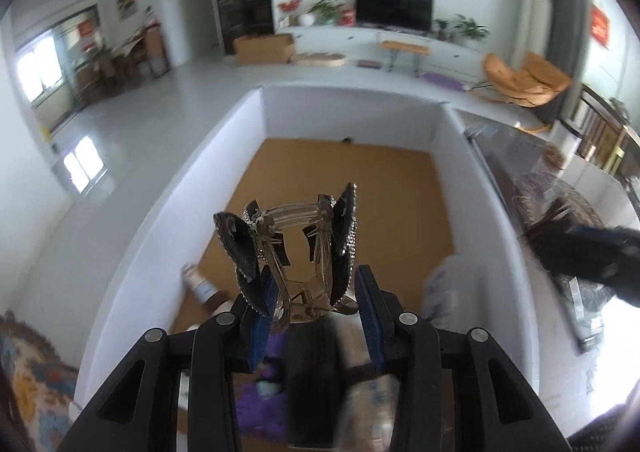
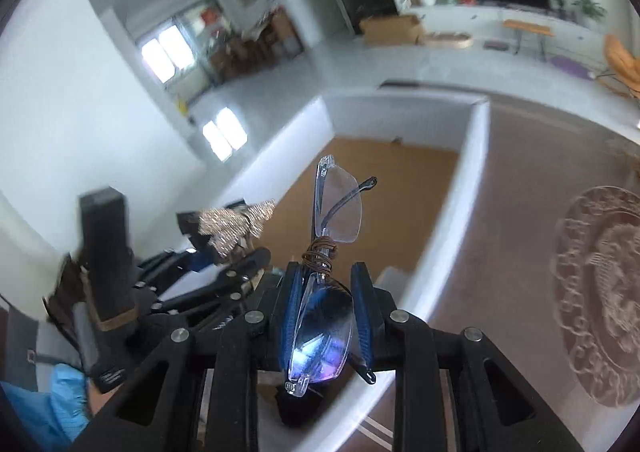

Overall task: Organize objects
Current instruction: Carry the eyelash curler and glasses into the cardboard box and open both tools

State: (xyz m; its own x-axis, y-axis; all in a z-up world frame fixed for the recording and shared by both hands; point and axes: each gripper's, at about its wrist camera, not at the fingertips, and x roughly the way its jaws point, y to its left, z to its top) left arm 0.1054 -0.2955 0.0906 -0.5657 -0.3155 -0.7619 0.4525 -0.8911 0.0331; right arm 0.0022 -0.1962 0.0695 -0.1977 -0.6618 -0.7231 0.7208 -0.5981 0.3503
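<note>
Holding a butterfly hair claw [image 1: 292,252] in the left gripper [image 1: 316,292], blue pads [image 1: 264,308] pressing on the clear hinge end, black rhinestone-edged wings and clear teeth sticking up past the fingertips. Hanging in the air above the white-walled box [image 1: 352,112], over the near part of its brown floor [image 1: 360,188]. Lying blurred on that floor: a small bottle [image 1: 198,282] against the box's left wall, a pale packet [image 1: 440,284] toward its right wall, something purple [image 1: 260,408] at the near end beneath the fingers. Sitting far back by the box's rear wall, a tiny dark speck [image 1: 347,139], too small to identify.

Gripping folded rimless glasses [image 2: 332,252] in the right gripper [image 2: 326,308], jaws fully closed on them, lower lens caught between the blue pads [image 2: 362,312] and glowing violet, upper lens and thin temple arms standing clear above the tips, a brown cord wound around the bridge. Floating above the box [image 2: 472,180] too, over its near right corner, close to the right wall. Showing beyond that wall, a brownish glass tabletop [image 2: 528,212] with a round etched pattern.

Appearing left of the glasses in the right wrist view, the left gripper [image 2: 224,260] with the glittering claw [image 2: 236,224], just beside the right one and above the box's left half. Peeking in at the lower left, a blue sleeve [image 2: 52,408] and a dark glove on the handle.
</note>
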